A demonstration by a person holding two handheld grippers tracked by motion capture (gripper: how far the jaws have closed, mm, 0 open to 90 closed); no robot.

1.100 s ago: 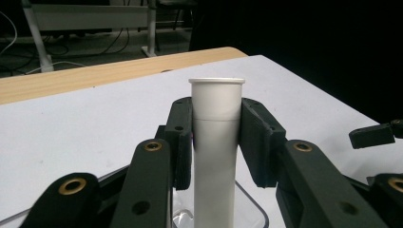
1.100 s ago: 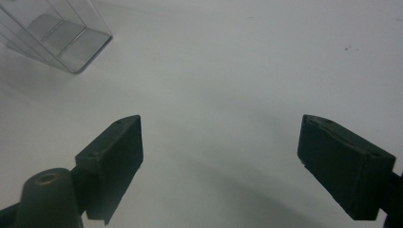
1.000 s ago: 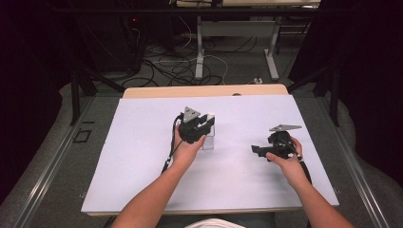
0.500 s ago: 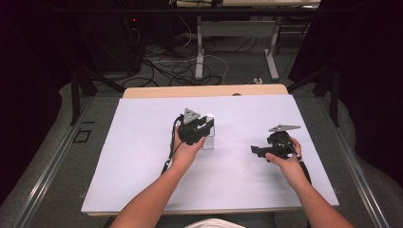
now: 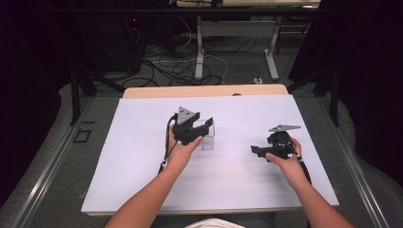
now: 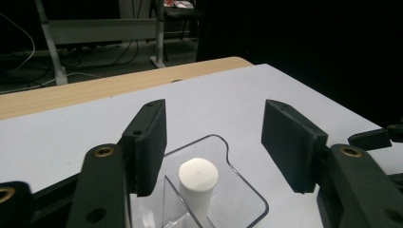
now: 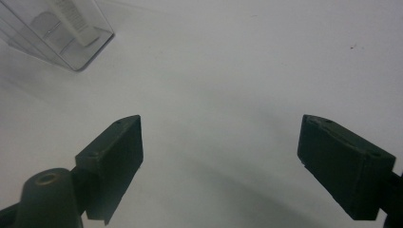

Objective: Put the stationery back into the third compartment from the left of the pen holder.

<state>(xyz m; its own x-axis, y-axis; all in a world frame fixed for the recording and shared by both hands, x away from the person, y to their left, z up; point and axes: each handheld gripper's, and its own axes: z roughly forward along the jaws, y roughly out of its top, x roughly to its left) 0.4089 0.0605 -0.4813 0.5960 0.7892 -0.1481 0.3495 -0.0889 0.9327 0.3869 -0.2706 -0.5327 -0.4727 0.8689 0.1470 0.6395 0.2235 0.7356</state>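
A clear plastic container (image 6: 223, 190) stands on the white sheet with a white cylinder (image 6: 198, 178) upright inside it. My left gripper (image 6: 214, 114) hovers just above it. Its jaws have just been opening and now stand apart on either side of the cylinder's top, touching nothing. In the high view the left gripper (image 5: 202, 126) sits over the container (image 5: 207, 141) at mid-table. My right gripper (image 5: 256, 151) rests to the right, pointing left. In its own view the right gripper (image 7: 221, 123) is open over bare sheet, with the container (image 7: 62, 42) and cylinder (image 7: 73, 21) farther off.
A white sheet (image 5: 138, 156) covers most of a wooden table (image 5: 204, 91). Beyond the far edge are cables on the floor and metal table legs (image 5: 199, 52). Dark curtains flank both sides.
The left gripper's jaws have spread apart above the clear container. Both hands have stayed roughly where they were.
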